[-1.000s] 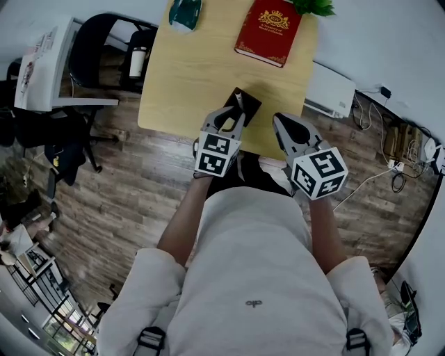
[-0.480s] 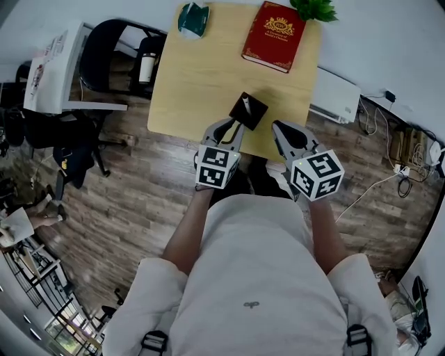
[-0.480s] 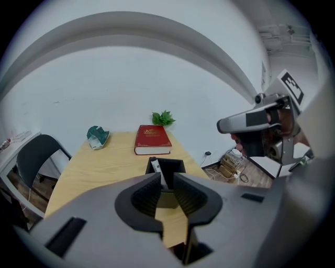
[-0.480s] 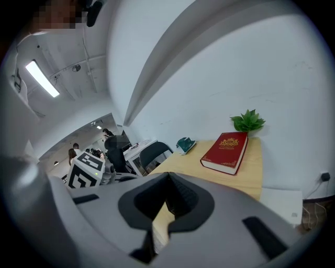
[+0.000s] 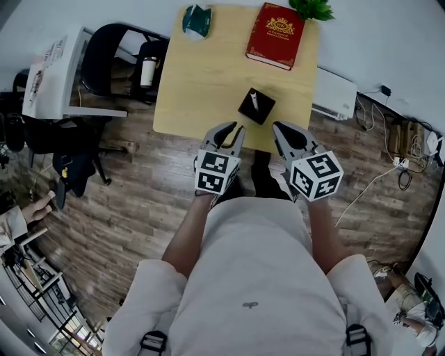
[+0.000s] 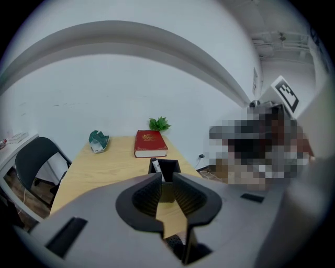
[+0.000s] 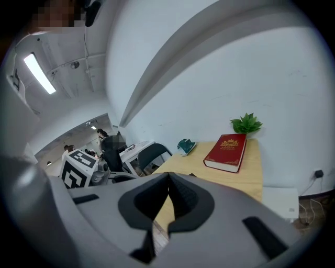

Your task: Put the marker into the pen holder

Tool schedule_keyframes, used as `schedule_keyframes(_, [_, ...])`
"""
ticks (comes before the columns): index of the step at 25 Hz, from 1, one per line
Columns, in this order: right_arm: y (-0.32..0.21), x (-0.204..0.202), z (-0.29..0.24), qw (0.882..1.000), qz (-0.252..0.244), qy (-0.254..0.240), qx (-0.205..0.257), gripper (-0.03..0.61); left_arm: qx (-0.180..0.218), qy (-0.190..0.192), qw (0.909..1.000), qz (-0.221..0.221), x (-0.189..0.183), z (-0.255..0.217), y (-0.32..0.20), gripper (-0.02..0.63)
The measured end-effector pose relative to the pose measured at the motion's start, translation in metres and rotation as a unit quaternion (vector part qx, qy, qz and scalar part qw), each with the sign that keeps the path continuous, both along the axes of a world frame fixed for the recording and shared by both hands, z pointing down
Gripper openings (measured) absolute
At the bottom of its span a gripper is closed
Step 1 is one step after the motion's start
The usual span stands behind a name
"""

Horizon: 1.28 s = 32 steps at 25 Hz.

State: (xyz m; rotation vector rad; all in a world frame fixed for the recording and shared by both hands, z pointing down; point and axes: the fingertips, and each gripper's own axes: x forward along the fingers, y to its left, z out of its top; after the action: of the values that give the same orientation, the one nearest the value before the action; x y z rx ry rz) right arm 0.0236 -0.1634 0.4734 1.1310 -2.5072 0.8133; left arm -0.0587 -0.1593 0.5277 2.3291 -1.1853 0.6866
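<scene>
Marker (image 5: 254, 101): stands in the holder, pale end up, leaning against one wall.
Holder (image 5: 263, 111): black, square and open-topped. It stands upright on the desk near the front edge, just ahead of both grippers.
Left gripper (image 5: 233, 130): at the desk's front edge, aimed at the holder. Its fingers are a narrow gap apart with nothing between them, and the holder shows through the gap.
Right gripper (image 5: 279, 132): beside the left one, near the same edge. Its fingers are closed tip to tip on nothing.
Desk (image 5: 201, 76): light wood. A red book (image 5: 275, 35) lies far right with a plant (image 5: 311, 8) behind it. A teal object (image 5: 197, 19) sits far left. All are well apart from the holder.
Floor (image 5: 153, 188): dark planks, with a black chair (image 5: 104, 49) left of the desk.
</scene>
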Motion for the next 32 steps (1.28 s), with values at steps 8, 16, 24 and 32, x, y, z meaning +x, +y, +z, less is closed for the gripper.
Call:
schedule_keyframes(8, [0.040, -0.010, -0.010, 0.999, 0.034, 0.008, 0.010, 0.000, 0.030, 0.029, 0.9987, 0.029, -0.008, -0.030, 0.032, 0.040])
schedule_keyframes(16, [0.082, -0.020, -0.021, 0.998, 0.051, 0.018, 0.027, 0.000, 0.057, 0.047, 0.9966, 0.037, -0.024, -0.053, 0.070, 0.028])
schedule_keyframes(24, [0.126, -0.038, -0.042, 0.997, 0.057, 0.026, 0.048, 0.000, 0.083, 0.065, 0.9937, 0.038, -0.045, -0.083, 0.117, 0.020])
schedule_keyframes(32, [0.168, -0.057, -0.051, 0.996, 0.059, 0.022, 0.063, 0.000, 0.106, 0.080, 0.9891, 0.064, -0.050, -0.111, 0.161, 0.015])
